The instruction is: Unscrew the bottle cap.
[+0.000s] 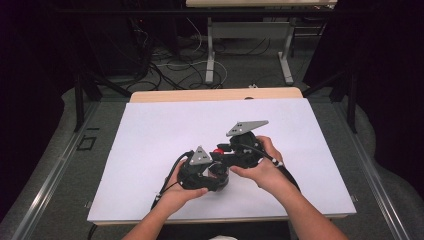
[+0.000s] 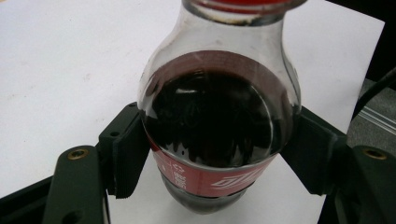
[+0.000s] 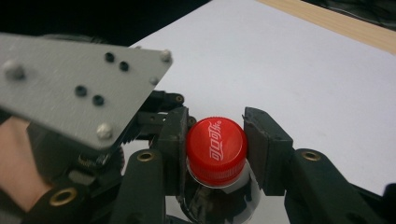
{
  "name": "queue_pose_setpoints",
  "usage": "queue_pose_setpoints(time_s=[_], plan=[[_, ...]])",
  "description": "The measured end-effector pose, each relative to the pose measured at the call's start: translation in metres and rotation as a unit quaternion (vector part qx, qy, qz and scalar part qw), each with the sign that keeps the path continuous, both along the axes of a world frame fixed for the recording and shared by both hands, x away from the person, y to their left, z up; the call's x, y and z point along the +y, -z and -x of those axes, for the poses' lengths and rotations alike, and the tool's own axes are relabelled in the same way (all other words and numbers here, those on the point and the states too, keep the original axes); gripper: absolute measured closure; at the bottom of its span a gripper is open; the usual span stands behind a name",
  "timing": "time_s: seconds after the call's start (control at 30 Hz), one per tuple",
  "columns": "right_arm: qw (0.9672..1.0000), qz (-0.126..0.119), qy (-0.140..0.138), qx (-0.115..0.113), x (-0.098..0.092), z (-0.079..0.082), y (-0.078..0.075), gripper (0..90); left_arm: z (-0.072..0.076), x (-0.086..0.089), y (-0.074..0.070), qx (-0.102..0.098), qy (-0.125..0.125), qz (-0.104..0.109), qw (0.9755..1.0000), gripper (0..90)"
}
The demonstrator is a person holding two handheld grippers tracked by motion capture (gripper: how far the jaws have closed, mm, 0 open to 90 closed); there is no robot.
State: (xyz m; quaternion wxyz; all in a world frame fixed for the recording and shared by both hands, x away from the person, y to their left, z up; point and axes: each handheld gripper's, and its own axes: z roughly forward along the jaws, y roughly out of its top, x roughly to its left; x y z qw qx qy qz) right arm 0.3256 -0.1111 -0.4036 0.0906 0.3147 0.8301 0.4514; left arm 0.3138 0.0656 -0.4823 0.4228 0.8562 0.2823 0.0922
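Both forearms come in from below, hands close together. The left gripper (image 1: 212, 172) is clamped on the bottle (image 2: 217, 116) – the right gripper (image 3: 215, 142) pinches its cap (image 3: 216, 145).

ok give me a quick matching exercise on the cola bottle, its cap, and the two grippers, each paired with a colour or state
Things:
1. bottle cap
2. left gripper
3. right gripper
4. cola bottle

States:
A. shut on the bottle's body, at the label
B. holds dark liquid, red label band low on it
C. red with white lettering on top
D. shut on the cap from both sides

Pairs: 1-C, 2-A, 3-D, 4-B
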Motion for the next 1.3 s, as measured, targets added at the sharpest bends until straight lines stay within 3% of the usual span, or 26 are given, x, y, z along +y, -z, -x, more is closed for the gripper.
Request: queue_pose_setpoints(time_s=[0.07, 0.1, 0.13, 0.17, 0.2, 0.33, 0.37, 0.4, 0.43, 0.47, 0.53, 0.6, 0.67, 0.87, 1.07, 1.13, 1.17, 1.2, 1.23, 1.3], plan=[[0.9994, 0.007, -0.035, 0.002, -0.004, -0.006, -0.001, 61.7, 0.001, -0.001, 0.000, 0.000, 0.004, -0.002, 1.0000, 29.9], [0.9965, 0.017, -0.082, 0.001, -0.006, -0.012, -0.003, 61.7, 0.001, -0.001, 0.000, 0.000, 0.004, 0.000, 1.0000, 29.9], [0.9941, 0.023, -0.106, 0.000, -0.007, -0.016, -0.004, 61.8, 0.001, -0.002, 0.001, 0.002, 0.006, 0.001, 1.0000, 29.9], [0.9941, 0.023, -0.106, 0.000, -0.007, -0.016, -0.004, 61.8, 0.002, -0.002, 0.001, 0.001, 0.012, -0.001, 0.9999, 29.9], [0.9903, 0.031, -0.135, 0.005, -0.009, -0.019, -0.005, 61.7, 0.002, -0.003, 0.001, 0.001, 0.014, 0.000, 0.9999, 29.9], [0.9781, 0.048, -0.203, 0.001, -0.012, -0.029, -0.007, 61.3, 0.003, -0.004, 0.001, 0.001, 0.016, -0.002, 0.9999, 29.9], [0.9800, 0.046, -0.193, 0.001, -0.011, -0.029, -0.007, 60.4, 0.002, -0.004, 0.001, 0.002, 0.017, -0.003, 0.9998, 29.9], [0.9870, 0.045, -0.154, 0.005, -0.010, -0.025, -0.009, 50.3, 0.002, -0.003, 0.000, 0.004, 0.016, -0.002, 0.9999, 29.9], [0.9919, 0.032, -0.123, 0.011, -0.009, -0.022, -0.010, 48.3, 0.002, -0.002, -0.001, 0.009, 0.018, -0.004, 0.9998, 29.9], [0.9919, 0.032, -0.123, 0.011, -0.009, -0.022, -0.010, 48.3, 0.001, -0.002, -0.001, 0.004, 0.017, -0.005, 0.9998, 29.9], [0.9960, 0.024, -0.084, 0.017, -0.008, -0.016, -0.011, 47.8, 0.001, -0.002, 0.000, 0.004, 0.005, 0.000, 1.0000, 29.8], [0.9981, 0.011, -0.053, 0.031, -0.006, -0.010, -0.012, 47.9, 0.001, -0.001, 0.000, 0.003, 0.003, -0.003, 1.0000, 29.9], [0.9994, 0.021, -0.012, 0.025, 0.000, -0.002, -0.013, 48.9, 0.000, 0.000, 0.000, 0.003, 0.004, -0.007, 1.0000, 29.8], [0.9986, 0.039, 0.028, 0.024, 0.008, 0.004, -0.012, 55.8, 0.001, -0.001, 0.000, 0.001, -0.003, -0.001, 1.0000, 29.8], [0.9984, 0.048, 0.016, 0.023, 0.008, 0.000, -0.011, 60.6, 0.000, 0.001, -0.001, 0.002, 0.005, -0.010, 0.9999, 29.8], [0.9985, 0.052, -0.012, 0.011, 0.007, -0.002, -0.012, 61.0, 0.001, 0.000, -0.001, 0.002, 0.001, -0.004, 1.0000, 29.8], [0.9972, 0.058, -0.048, 0.002, 0.004, -0.007, -0.012, 61.2, 0.001, 0.000, -0.001, 0.002, 0.001, -0.004, 1.0000, 29.8], [0.9972, 0.058, -0.048, 0.002, 0.004, -0.007, -0.012, 61.2, 0.001, 0.000, -0.001, 0.002, 0.002, -0.004, 1.0000, 29.8], [0.9946, 0.060, -0.085, 0.000, 0.001, -0.013, -0.013, 61.3, 0.001, 0.000, -0.001, 0.001, 0.002, -0.003, 1.0000, 29.8], [0.9938, 0.056, -0.095, 0.009, 0.000, -0.015, -0.013, 61.3, 0.001, 0.000, -0.001, 0.001, 0.004, -0.002, 1.0000, 29.8]])
